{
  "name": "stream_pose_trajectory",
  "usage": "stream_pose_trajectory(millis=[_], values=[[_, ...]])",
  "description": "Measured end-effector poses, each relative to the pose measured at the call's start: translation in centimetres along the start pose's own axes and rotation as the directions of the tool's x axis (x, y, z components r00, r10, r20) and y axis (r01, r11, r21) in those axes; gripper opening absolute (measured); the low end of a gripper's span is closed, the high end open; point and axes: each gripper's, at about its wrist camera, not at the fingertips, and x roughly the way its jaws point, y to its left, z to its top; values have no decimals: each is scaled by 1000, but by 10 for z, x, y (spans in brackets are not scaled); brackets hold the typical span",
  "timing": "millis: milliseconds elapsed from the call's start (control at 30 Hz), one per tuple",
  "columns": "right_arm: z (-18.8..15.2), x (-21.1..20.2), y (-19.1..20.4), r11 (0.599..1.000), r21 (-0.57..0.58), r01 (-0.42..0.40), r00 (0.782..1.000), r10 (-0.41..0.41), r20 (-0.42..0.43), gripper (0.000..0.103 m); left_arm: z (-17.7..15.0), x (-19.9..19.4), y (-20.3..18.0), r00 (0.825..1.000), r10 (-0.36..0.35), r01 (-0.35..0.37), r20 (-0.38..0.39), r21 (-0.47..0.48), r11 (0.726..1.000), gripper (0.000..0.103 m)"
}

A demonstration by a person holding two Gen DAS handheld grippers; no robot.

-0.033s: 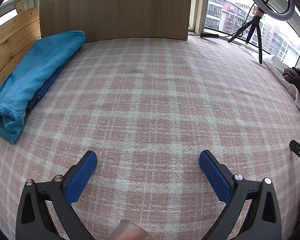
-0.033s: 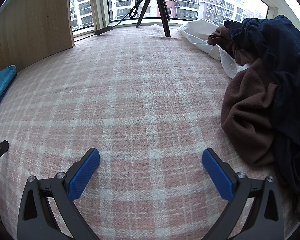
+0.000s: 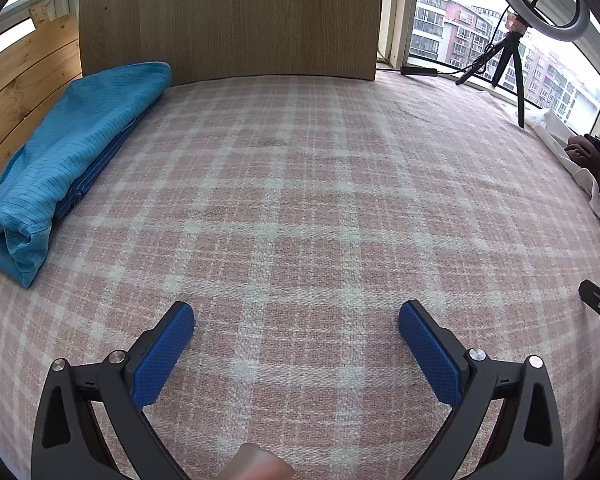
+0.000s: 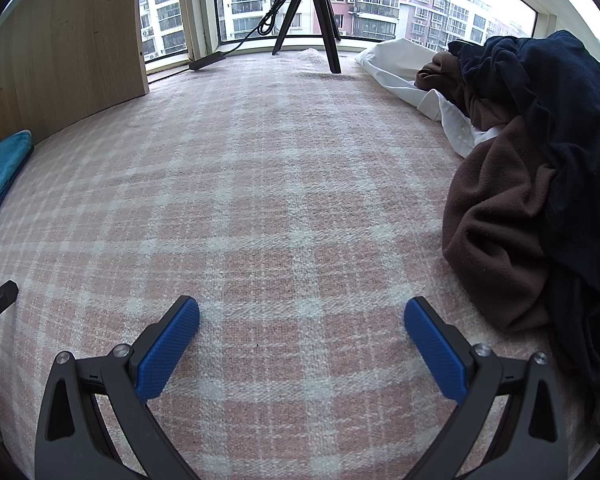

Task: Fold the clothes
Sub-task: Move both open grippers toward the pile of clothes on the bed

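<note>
A pink-and-white plaid bed cover [image 4: 260,184] is spread flat. At right, a heap of navy, brown and white unfolded clothes [image 4: 532,184] is piled; far left lies a folded blue striped garment [image 3: 72,160]. The left gripper [image 3: 296,320] and right gripper [image 4: 302,320] are held with jaws wide, empty. Several tangled garments could be dragged out together.

My left claw [image 3: 296,316] tilts downward, its blue pads [image 3: 162,354] spread as wide as they go with nothing between them. My right claw [image 4: 302,314] is spread just as wide and equally empty. Each one's tip shows at the edge of the other's view.
</note>
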Motion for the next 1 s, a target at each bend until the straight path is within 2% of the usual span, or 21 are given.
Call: stream_pose_trajectory(millis=[700, 900, 1000], values=[[2, 5, 0, 1000, 0, 8, 1000, -8, -21, 103, -1, 1, -2, 1000, -7, 7, -4, 7, 1000, 103], [3, 3, 5, 999, 5, 34, 998, -34, -54, 103, -2, -5, -2, 998, -33, 34, -49, 21, 999, 102], [3, -11, 12, 999, -4, 38, 999, -38, -30, 103, 0, -15, -4, 997, -55, 56, -59, 28, 998, 102]])
